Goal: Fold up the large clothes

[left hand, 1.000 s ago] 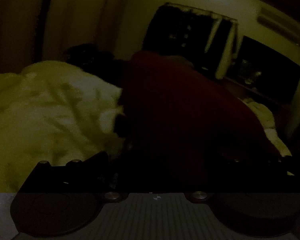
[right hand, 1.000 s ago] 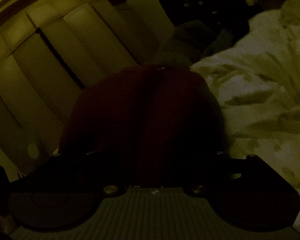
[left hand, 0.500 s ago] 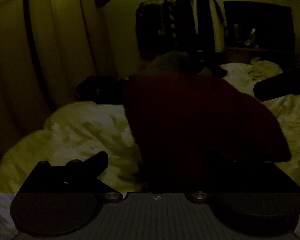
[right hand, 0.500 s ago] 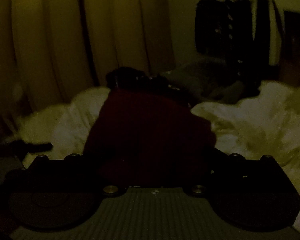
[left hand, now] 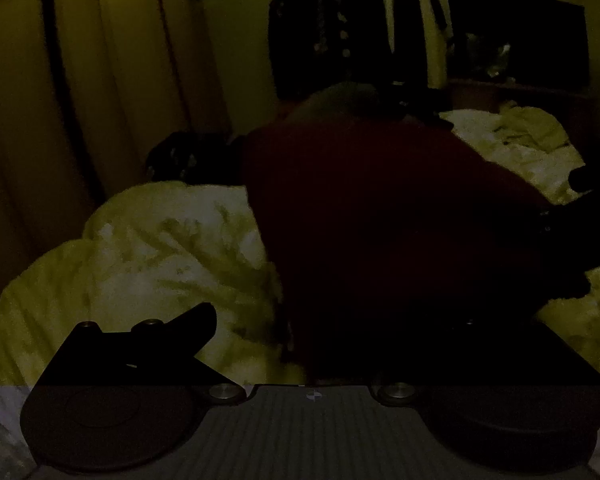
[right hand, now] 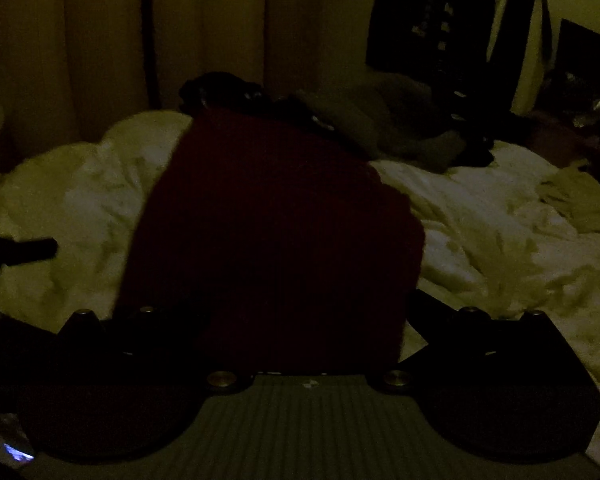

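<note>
Garment: dark red garment (left hand: 380, 220) hangs directly ahead of both grippers, lower part draped toward the bed; scene very dim.
Left gripper (left hand: 312, 344): garment edge runs in between its fingers; appears to pinch it, right finger hidden by cloth.
Right gripper (right hand: 300, 332): cloth fills the gap between its fingers; looks pinched there.
Progress: garment looks like a raised panel; fold apparently under way, not yet laid flat; fold count unreadable.
Surroundings: rumpled white duvet (right hand: 500, 216) beyond and to both sides; dark clothes pile (right hand: 380, 128) farther ahead.
</note>
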A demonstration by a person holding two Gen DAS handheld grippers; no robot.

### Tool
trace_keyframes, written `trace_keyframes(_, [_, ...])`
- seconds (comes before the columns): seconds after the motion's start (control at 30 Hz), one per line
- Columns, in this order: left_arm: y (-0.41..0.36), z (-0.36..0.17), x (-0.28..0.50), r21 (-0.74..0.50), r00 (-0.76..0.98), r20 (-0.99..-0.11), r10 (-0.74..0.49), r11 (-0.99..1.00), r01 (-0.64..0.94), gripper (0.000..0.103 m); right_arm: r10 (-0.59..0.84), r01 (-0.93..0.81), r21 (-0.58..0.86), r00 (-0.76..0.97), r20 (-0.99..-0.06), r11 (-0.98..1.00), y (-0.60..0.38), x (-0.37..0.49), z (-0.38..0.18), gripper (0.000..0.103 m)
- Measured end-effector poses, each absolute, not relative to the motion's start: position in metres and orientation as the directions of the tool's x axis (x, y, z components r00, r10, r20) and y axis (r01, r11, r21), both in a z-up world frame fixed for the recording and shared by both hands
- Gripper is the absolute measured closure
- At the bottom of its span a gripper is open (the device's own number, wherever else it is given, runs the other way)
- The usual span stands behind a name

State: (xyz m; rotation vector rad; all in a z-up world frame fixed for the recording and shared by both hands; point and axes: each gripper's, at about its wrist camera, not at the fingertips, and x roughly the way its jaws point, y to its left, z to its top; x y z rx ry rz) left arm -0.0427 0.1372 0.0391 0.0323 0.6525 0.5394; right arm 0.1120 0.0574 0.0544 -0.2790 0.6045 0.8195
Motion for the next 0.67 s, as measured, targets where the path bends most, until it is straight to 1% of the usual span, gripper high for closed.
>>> trace_keyframes(0.2, [0.14, 0.038, -0.044, 0.179, 0.648, -0.58, 0.493, 0.854, -0.489, 0.0, 0.598, -0.761, -0.022, 0.527, -0.604, 0.648, 0.064, 0.107, 0.045, 0.0])
trace_keyframes(0.33, [0.143, 0.037, -0.044, 0.155, 0.649, -0.595, 0.474, 0.86, -0.486, 0.0, 0.605, -0.767, -0.043, 0.538, -0.587, 0.641, 0.067, 0.103, 0.046, 0.0])
trace_keyframes(0.5, [0.142, 0.036, -0.046, 0.168, 0.667, -0.571, 0.479, 0.863, -0.476, 0.0, 0.611, -0.762, -0.06, 0.561, -0.559, 0.645, 0.066, 0.1, 0.046, 0.0])
trace_keyframes(0.57, [0.141, 0.037, -0.049, 0.155, 0.683, -0.559, 0.47, 0.869, -0.47, 0.0, 0.61, -0.757, -0.057, 0.566, -0.554, 0.65, 0.066, 0.101, 0.046, 0.0])
trace_keyframes(0.67, [0.142, 0.037, -0.048, 0.145, 0.674, -0.566, 0.474, 0.863, -0.485, 0.0, 0.607, -0.751, -0.046, 0.567, -0.556, 0.659, 0.064, 0.102, 0.044, 0.0])
